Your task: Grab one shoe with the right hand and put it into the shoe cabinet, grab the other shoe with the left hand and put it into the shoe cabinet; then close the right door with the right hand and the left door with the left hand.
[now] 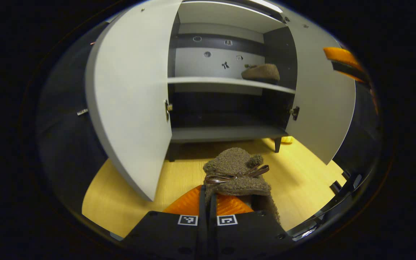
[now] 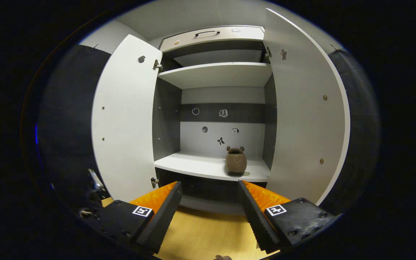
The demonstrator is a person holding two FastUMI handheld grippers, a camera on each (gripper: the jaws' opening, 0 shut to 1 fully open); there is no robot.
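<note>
A brown fuzzy shoe (image 1: 237, 169) with a ribbon bow hangs over the wooden floor in front of the open shoe cabinet, and my left gripper (image 1: 207, 189) is shut on its near edge. The other brown shoe (image 1: 260, 72) (image 2: 236, 161) stands on the right part of the cabinet's middle shelf (image 2: 200, 166). My right gripper (image 2: 209, 200) is open and empty, facing that shelf from a short way back; it also appears at the far right of the left gripper view (image 1: 343, 59). Both the left door (image 1: 128, 97) (image 2: 125, 119) and the right door (image 1: 320, 97) (image 2: 302, 108) stand wide open.
Under the middle shelf is a dark lower compartment (image 1: 226, 112) with a bottom board (image 1: 226, 133). An upper shelf (image 2: 215, 74) and a drawer with a handle (image 2: 208, 33) sit above. Light wooden floor (image 1: 302, 173) spreads before the cabinet.
</note>
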